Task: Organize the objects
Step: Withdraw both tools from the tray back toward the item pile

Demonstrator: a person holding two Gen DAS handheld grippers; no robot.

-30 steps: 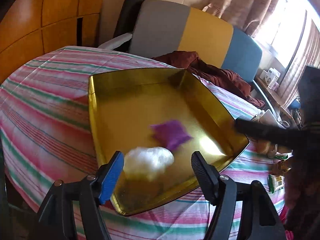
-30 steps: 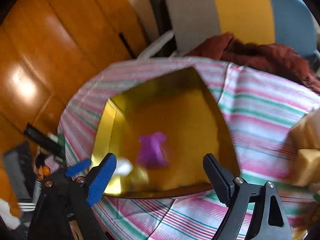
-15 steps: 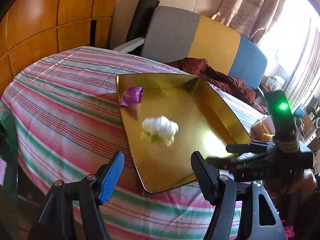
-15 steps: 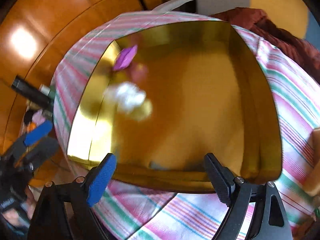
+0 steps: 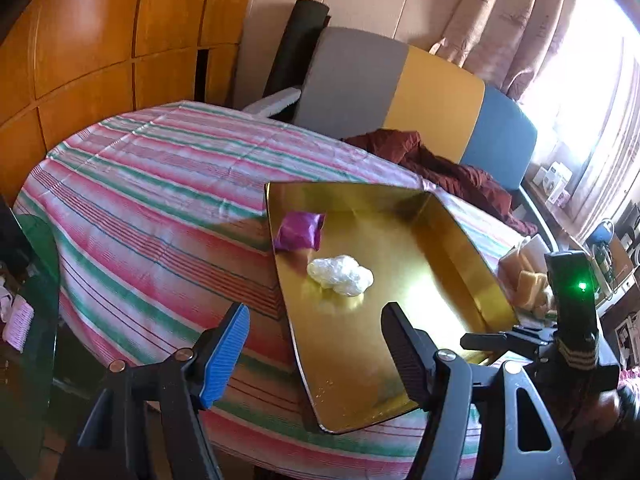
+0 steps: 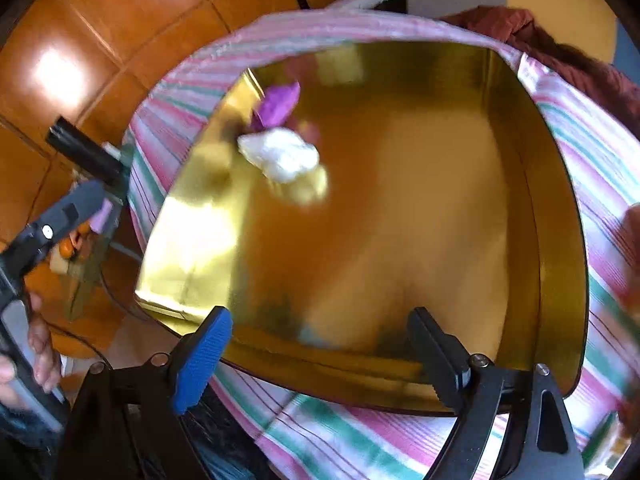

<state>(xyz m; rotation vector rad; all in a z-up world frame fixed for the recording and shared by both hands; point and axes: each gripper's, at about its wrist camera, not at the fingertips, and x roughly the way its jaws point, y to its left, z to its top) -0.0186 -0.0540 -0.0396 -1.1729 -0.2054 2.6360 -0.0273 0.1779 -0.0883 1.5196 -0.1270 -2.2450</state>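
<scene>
A shiny gold tray (image 5: 440, 240) lies on the striped tablecloth; it also shows in the right wrist view (image 6: 552, 208). Inside it lie a purple pouch (image 5: 300, 230) by the far left wall and a crumpled white plastic wad (image 5: 340, 276) near the middle. Both show in the right wrist view, the pouch (image 6: 278, 104) and the wad (image 6: 280, 154). My left gripper (image 5: 316, 344) is open and empty above the tray's near left edge. My right gripper (image 6: 320, 344) is open and empty over the tray's near rim; it also shows at the right of the left wrist view (image 5: 496, 338).
The pink, green and white striped tablecloth (image 5: 152, 192) covers a round table. A grey, yellow and blue sofa back (image 5: 400, 88) with a dark red cloth (image 5: 440, 164) stands behind. Yellow sponges (image 5: 528, 276) lie right of the tray. Wooden panels (image 5: 100, 40) line the left wall.
The purple pouch went from the tray's middle to its far left wall. Both grippers drew back from the tray, the left one swinging left. Both stayed open.
</scene>
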